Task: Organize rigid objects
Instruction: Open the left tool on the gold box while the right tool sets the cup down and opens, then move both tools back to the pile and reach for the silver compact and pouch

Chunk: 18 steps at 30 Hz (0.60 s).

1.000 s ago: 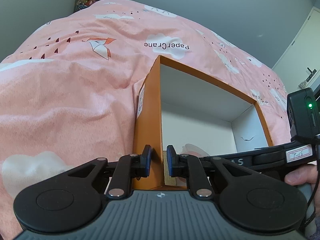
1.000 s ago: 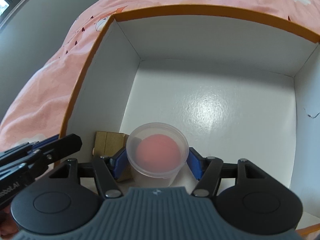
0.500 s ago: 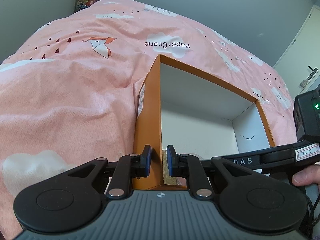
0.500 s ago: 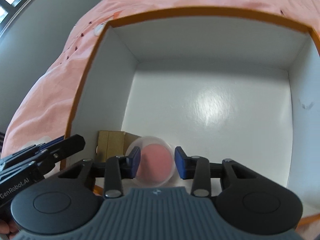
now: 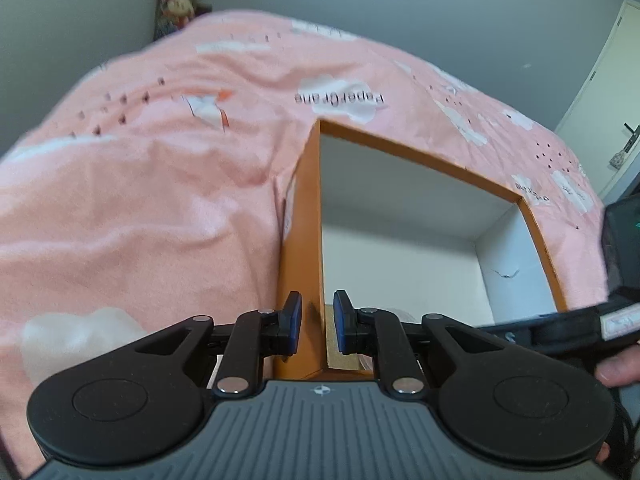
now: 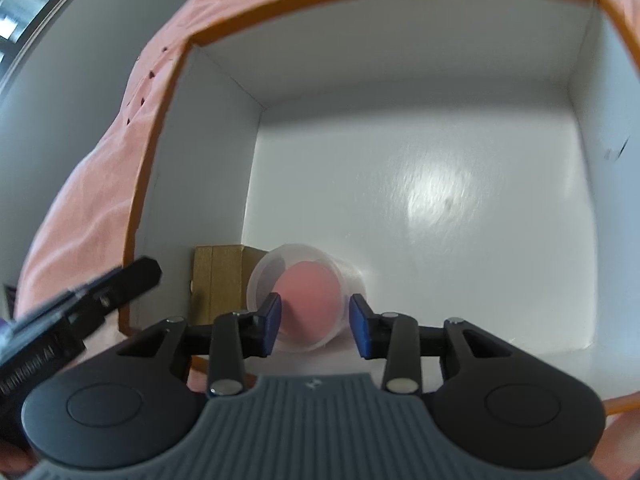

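At the left of the left wrist view we see only the pink bedspread (image 5: 140, 216), and at the lower centre our left gripper (image 5: 316, 322) is pinched on the near orange wall of the box (image 5: 300, 240), one pad outside and one inside, steadying it. In the right wrist view, going from the left, the tip of that left gripper shows at the lower left edge, then a small brown carton (image 6: 218, 276) in the near left corner of the box floor, then the clear plastic cup (image 6: 304, 296) lying on its side just beside the carton, its mouth toward us and something pink showing inside it. Our right gripper (image 6: 314, 326) hangs above the cup with its jaws opening; the pads stand either side of the cup's rim without pressing on it. We judge the cup as delivered, so two items are in the box. No further items show in either view.
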Tool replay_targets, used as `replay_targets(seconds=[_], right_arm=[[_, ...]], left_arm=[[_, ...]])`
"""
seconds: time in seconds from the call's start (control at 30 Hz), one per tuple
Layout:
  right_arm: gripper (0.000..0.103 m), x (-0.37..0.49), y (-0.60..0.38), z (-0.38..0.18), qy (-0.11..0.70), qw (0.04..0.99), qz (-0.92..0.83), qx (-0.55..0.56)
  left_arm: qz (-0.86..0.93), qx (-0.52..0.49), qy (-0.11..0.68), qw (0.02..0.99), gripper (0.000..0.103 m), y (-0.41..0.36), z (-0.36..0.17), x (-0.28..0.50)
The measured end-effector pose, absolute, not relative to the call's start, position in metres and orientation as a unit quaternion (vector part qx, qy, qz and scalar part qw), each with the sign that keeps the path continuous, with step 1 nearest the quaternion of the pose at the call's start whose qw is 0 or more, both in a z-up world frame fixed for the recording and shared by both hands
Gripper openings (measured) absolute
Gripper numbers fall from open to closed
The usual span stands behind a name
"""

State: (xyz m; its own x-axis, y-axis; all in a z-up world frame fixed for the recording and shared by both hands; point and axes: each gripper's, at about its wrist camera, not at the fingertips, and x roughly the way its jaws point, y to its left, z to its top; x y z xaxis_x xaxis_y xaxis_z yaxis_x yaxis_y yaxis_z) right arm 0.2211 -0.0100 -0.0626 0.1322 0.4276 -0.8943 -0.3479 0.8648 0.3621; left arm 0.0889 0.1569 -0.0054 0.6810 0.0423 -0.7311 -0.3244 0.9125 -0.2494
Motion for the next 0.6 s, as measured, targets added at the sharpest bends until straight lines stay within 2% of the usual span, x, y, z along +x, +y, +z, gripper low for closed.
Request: replay_targets(seconds=[0.07,0.13,0.3,0.43,0.6], right_arm=[[0.048,0.211,-0.010,-0.051,0.573,0.774,0.269,0.010],[0.050,0.199,-0.012,-0.039,0.538,0.796,0.276,-0.008],[0.072,0.168,-0.025,-0.005,0.453,0.844,0.284,-0.045],[0.073,0.144,-0.041,0.012,0.420,0.856,0.297,-0.045],[0.077,0.121,-0.062,0.020,0.433,0.849,0.301,-0.020]], left_arm=[[0.113,-0.176,0.365,0.907,0.018,0.152,0.001,0.081],[0.120,-0.159,0.345,0.917,0.018,0.144,0.009,0.072],[0.118,-0.135,0.307,0.935,0.018,0.129,0.029,0.052],[0.095,-0.130,0.303,0.939,0.019,0.113,0.034,0.038],[0.042,-0.142,0.346,0.926,0.022,0.102,0.025,0.029]])
